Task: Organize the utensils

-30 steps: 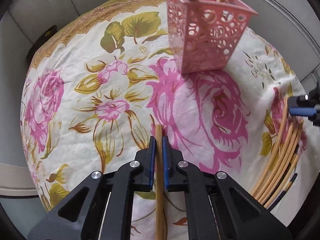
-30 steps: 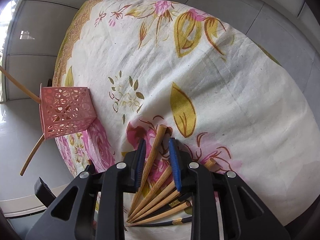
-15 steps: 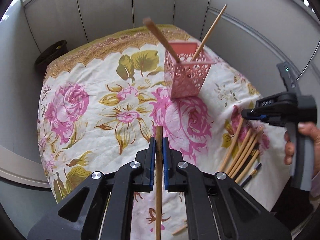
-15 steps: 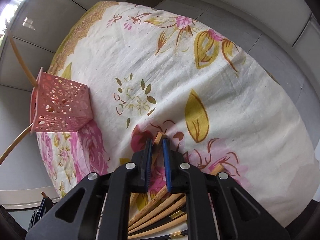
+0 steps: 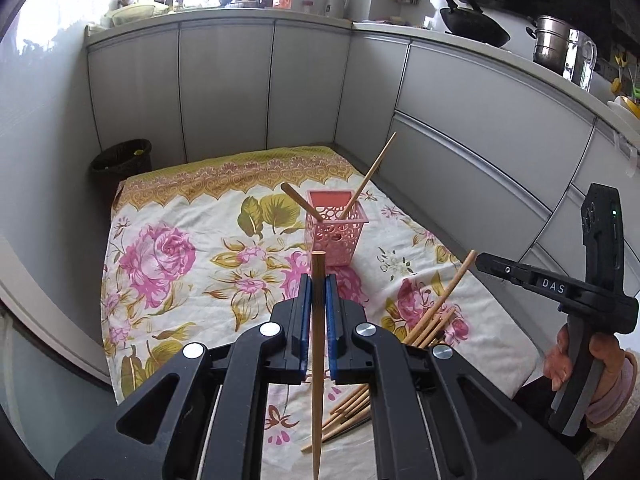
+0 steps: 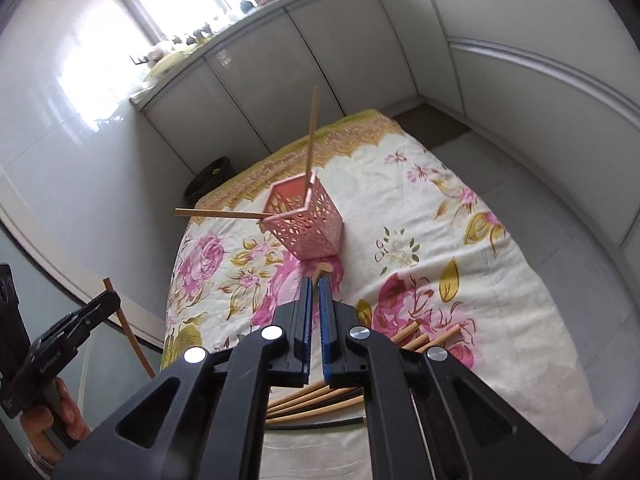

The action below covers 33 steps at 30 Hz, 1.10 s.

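Above the floral cloth (image 5: 168, 312), chopstick (image 5: 318, 344) clamped in left gripper (image 5: 319, 280), upright.

Both fisheye views mounted behind gripper fingers, angled downward, raised well above a floral pink-and-cream cloth (image 5: 192, 280). Left view faces a perforated pink plastic basket (image 5: 335, 236) at frame centre; right view shares it (image 6: 308, 224), rolled, upper centre.

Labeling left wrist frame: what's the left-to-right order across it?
Dark bin → chopstick in the left gripper → pink basket → chopstick held by the right gripper → person's hand.
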Each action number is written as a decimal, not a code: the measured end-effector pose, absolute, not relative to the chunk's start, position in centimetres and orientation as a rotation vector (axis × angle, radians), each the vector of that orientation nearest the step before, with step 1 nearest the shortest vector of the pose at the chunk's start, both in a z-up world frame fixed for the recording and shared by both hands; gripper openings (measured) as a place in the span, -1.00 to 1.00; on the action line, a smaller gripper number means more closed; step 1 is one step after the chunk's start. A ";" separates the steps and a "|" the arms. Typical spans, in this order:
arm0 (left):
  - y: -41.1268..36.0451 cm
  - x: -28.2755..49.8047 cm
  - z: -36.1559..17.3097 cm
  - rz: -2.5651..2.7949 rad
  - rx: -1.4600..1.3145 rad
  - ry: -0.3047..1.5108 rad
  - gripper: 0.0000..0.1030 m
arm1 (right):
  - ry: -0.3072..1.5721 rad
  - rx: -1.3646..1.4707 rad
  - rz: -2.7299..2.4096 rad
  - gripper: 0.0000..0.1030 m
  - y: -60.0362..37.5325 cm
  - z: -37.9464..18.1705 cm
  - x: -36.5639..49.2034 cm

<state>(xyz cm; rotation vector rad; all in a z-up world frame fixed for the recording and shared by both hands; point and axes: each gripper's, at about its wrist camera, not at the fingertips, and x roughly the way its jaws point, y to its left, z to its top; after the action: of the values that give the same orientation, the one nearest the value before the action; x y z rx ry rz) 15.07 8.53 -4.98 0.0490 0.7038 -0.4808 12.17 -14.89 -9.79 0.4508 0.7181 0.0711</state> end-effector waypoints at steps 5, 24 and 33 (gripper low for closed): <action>8.6 14.1 -4.2 -0.480 0.047 0.674 -0.88 | 0.677 0.351 0.103 -0.93 -13.1 -7.6 10.0; 9.0 15.5 -5.5 -0.512 0.023 0.701 -0.88 | 1.385 0.964 -0.161 -0.08 -22.7 -22.0 20.6; 9.6 15.8 -5.9 -0.506 0.013 0.715 -0.88 | 1.534 0.850 -0.262 -0.36 -19.5 -24.7 23.7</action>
<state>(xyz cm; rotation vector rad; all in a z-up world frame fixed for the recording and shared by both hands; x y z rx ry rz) 15.77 9.59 -5.86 0.0127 0.7148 -0.5056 23.67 -19.53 -24.67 0.8497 1.5336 -0.2624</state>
